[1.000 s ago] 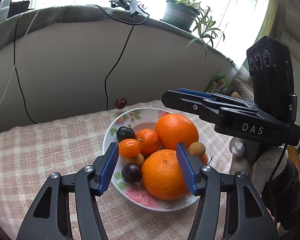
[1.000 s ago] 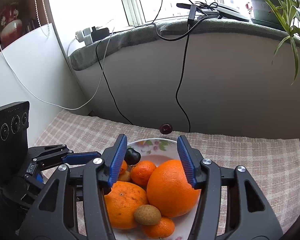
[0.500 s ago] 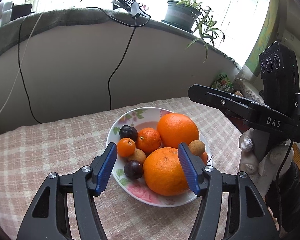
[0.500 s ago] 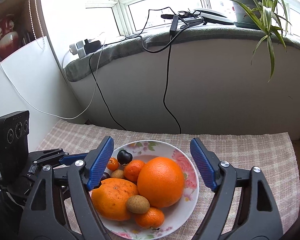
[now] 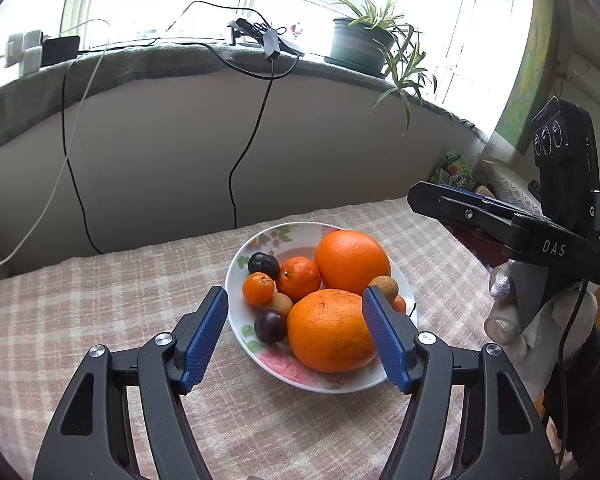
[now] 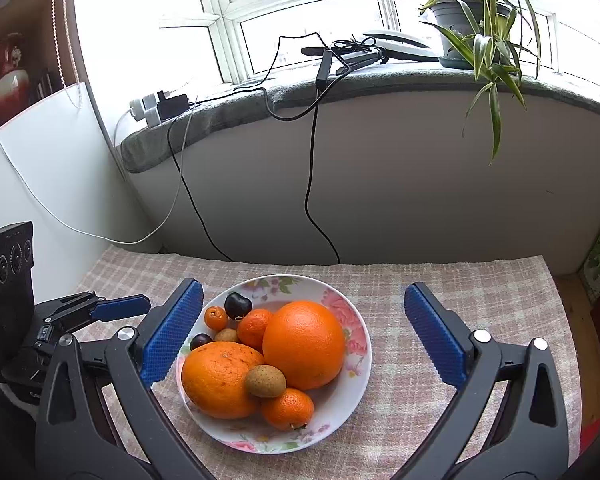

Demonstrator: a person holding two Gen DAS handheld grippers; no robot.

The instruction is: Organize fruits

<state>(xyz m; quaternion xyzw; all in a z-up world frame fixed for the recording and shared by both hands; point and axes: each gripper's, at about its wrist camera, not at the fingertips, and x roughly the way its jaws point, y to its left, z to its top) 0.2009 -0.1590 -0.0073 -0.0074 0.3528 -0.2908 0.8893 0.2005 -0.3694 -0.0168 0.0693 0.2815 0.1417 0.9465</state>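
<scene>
The fruits lie heaped in a white bowl (image 6: 356, 364) with pink flowers painted on its rim. The bowl stands on a table with a pink checked cloth (image 6: 420, 280), below the window sill.

Two big oranges fill most of the bowl: one round and smooth (image 6: 304, 344), one a little flatter with a dimpled skin (image 6: 220, 380). They touch each other. There are three small mandarins: one at the near rim (image 6: 288, 408), one behind the big oranges (image 6: 254, 326) and the smallest at the left (image 6: 216, 317). Two dark plums are there, one at the far side (image 6: 238, 305) and one half hidden at the left (image 6: 201, 341). Two brown, rough fruits can be counted: one sits on top between the oranges (image 6: 265, 380), the other lies deeper among the mandarins (image 6: 226, 335). Their kind I cannot tell.

The right gripper (image 6: 304, 336) hangs over the near side of the bowl; its jaws are opening, very wide, and its pads (image 6: 172, 334) touch no fruit. The left gripper (image 5: 296, 336) is at the bowl's other side; its jaws are opening too and they hold nothing. The flatter orange shows between them, apart from the pads (image 5: 386, 340).

On the sill stands one potted plant (image 6: 472, 28), and several cables (image 6: 312, 160) hang down the wall.
</scene>
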